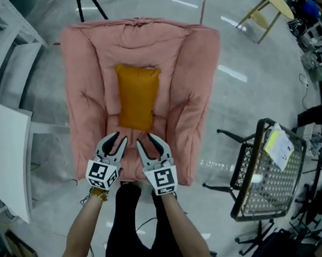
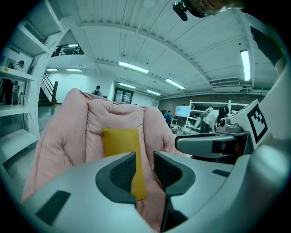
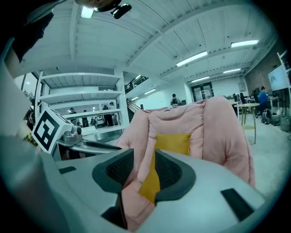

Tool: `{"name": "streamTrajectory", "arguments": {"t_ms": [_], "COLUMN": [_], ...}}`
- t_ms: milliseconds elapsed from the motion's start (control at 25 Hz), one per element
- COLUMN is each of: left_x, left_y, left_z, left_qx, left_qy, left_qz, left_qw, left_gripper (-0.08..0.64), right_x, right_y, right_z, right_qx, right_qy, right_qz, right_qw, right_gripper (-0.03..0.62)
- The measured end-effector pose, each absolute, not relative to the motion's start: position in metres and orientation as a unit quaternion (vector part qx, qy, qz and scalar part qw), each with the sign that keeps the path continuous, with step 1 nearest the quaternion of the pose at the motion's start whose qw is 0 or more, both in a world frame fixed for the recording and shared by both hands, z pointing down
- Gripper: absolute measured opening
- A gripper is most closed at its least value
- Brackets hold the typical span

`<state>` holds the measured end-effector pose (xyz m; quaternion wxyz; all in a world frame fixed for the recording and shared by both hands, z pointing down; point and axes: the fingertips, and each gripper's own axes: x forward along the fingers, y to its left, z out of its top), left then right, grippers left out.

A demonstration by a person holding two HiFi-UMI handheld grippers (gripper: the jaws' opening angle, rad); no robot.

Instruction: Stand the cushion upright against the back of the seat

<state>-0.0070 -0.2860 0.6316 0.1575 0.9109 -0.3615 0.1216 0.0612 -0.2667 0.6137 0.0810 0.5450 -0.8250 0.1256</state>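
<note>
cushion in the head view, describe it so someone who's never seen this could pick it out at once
Find the big pink padded seat in the middle of the head view. Propped in its centre, against the back, is the cushion: a small mustard-yellow rectangle, the only thing on the seat that isn't pink.

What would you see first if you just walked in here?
The big pink padded seat fills the middle of the head view, with a bright yellow cushion standing against its back. Just in front of it hover the left gripper and right gripper, jaws apart, holding nothing. A black mesh chair is at the right.
</note>
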Motion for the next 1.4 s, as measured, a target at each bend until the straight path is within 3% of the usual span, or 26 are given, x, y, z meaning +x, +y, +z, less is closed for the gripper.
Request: {"name": "streamTrajectory", "arguments": {"t_ms": [760,1080,1400], "left_x": [0.005,0.022,0.011], "left_y": [-0.186,-0.133,-0.099], "left_z": [0.371,0.307,0.259], "left_qx": [0.924,0.937,0.939], "left_qy": [-0.361,-0.34,-0.339], "left_qz": [0.085,0.072,0.049], "left_qw": [0.09,0.041,0.021], "left_gripper": [0.104,0.103,0.056], "right_x": [0.051,0.059,0.067], "right_y": [-0.17,-0.119,-0.093], "right_z": [0.369,0.325,0.268], "right_qx": [0.506,0.487,0.505], "right_qy": [-0.857,-0.87,-0.862], "right_qz": [0.074,0.047,0.025], "right_qw": [0.062,0.065,0.018], "right_gripper": [0.121,0.115,0.072]}}
